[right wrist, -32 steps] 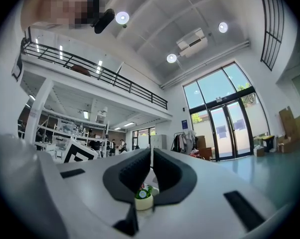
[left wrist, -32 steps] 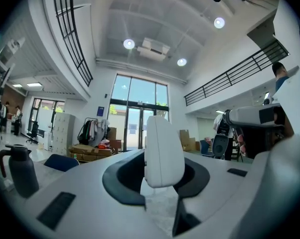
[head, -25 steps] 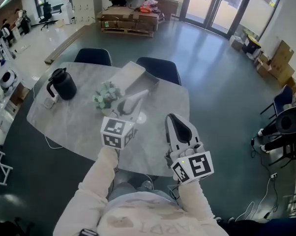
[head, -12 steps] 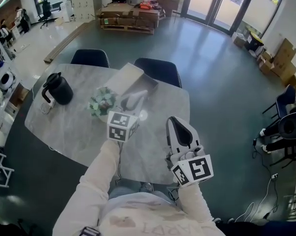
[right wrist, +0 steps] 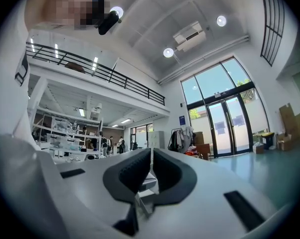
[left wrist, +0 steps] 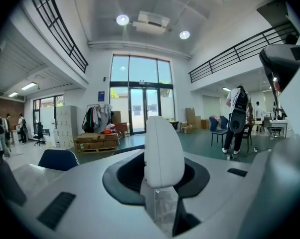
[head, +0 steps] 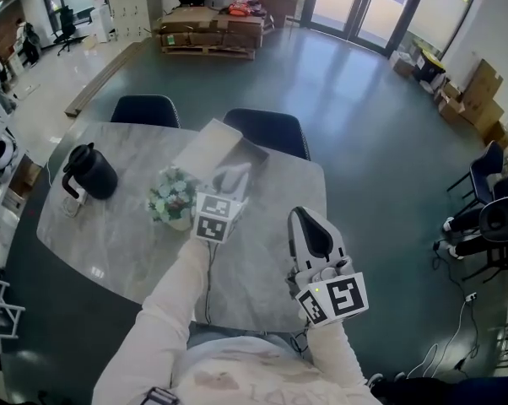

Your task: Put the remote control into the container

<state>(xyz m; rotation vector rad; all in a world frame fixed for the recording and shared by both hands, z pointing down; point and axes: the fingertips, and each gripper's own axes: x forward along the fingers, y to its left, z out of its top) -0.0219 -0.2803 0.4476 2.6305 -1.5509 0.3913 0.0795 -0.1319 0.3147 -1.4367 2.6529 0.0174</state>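
Remote control (left wrist: 163,148) pinched in left gripper (head: 226,191) fingers near the container (head: 205,148); we haven't dropped it in. Right gripper (head: 307,216) fingers pressed together, empty.

High-ceilinged lab hall: mezzanine railing (left wrist: 239,54), glass entrance doors (left wrist: 138,106), palletised cardboard boxes (head: 208,34), equipment shelves (right wrist: 66,142).
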